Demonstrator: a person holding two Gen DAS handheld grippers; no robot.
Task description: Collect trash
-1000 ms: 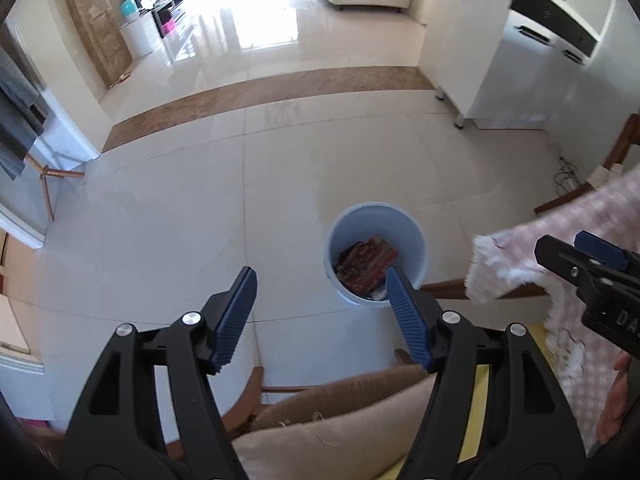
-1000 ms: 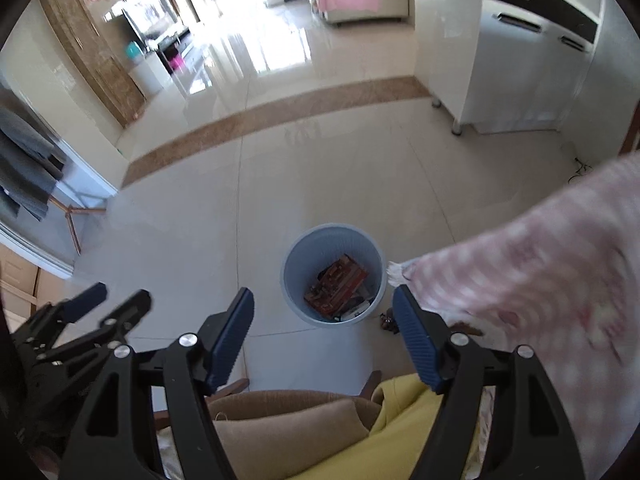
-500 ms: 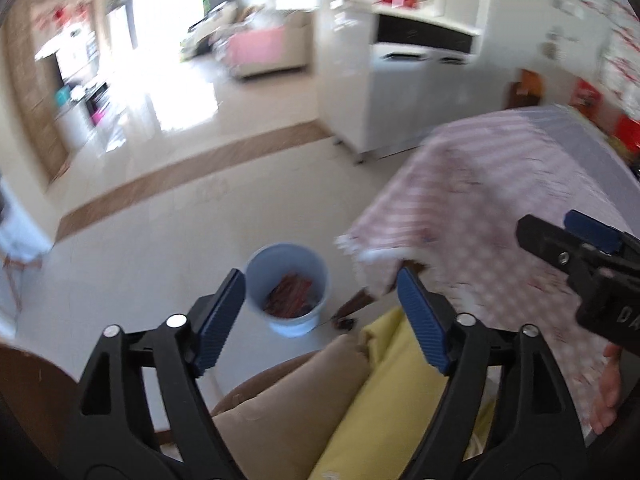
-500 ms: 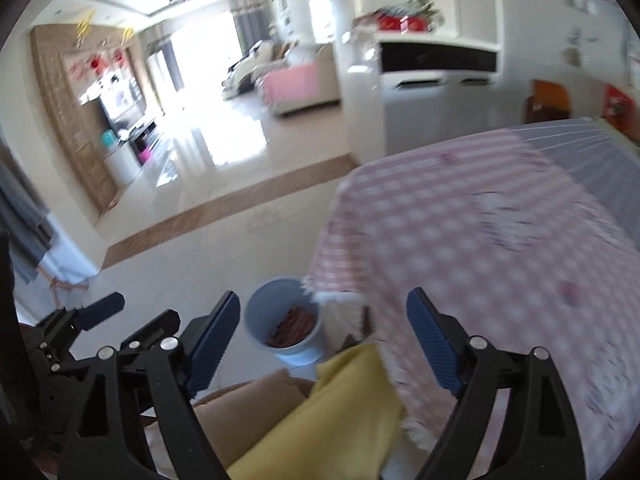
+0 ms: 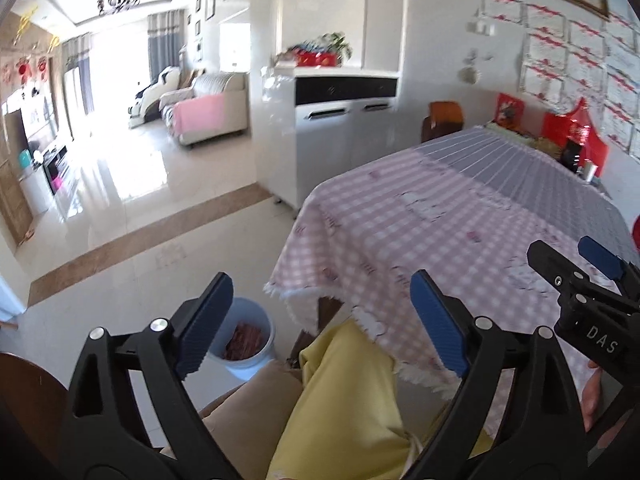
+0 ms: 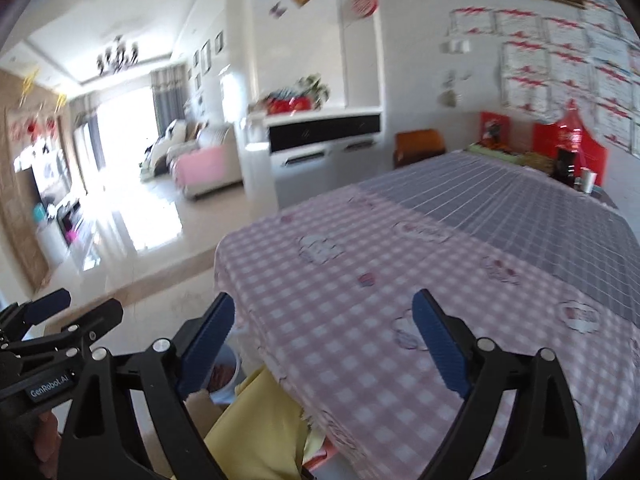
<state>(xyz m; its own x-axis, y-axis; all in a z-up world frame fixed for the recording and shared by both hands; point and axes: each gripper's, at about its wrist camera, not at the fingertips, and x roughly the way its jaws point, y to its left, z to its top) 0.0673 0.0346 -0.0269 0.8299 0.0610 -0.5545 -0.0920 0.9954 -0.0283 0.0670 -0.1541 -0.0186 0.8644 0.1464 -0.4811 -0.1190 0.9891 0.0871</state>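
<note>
Down at the left, on the floor, the blue bin [image 5: 244, 340] holds the reddish trash [image 5: 245, 338]. Its rim sits close by the counter [image 5: 460, 216] cloth, so a careless swing could knock it. Both my left tongs [image 5: 320, 328] and right tongs [image 6: 324, 340] have just been opening, empty, tilted downward over the counter's edge.

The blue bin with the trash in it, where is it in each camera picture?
Left wrist: blue bin sits low, left of centre, beside the left gripper's near finger.
Right wrist: bin mostly hidden behind the right gripper's left finger, low centre-left.
Shared landmark: the pink checked tablecloth corner beside it.
</note>
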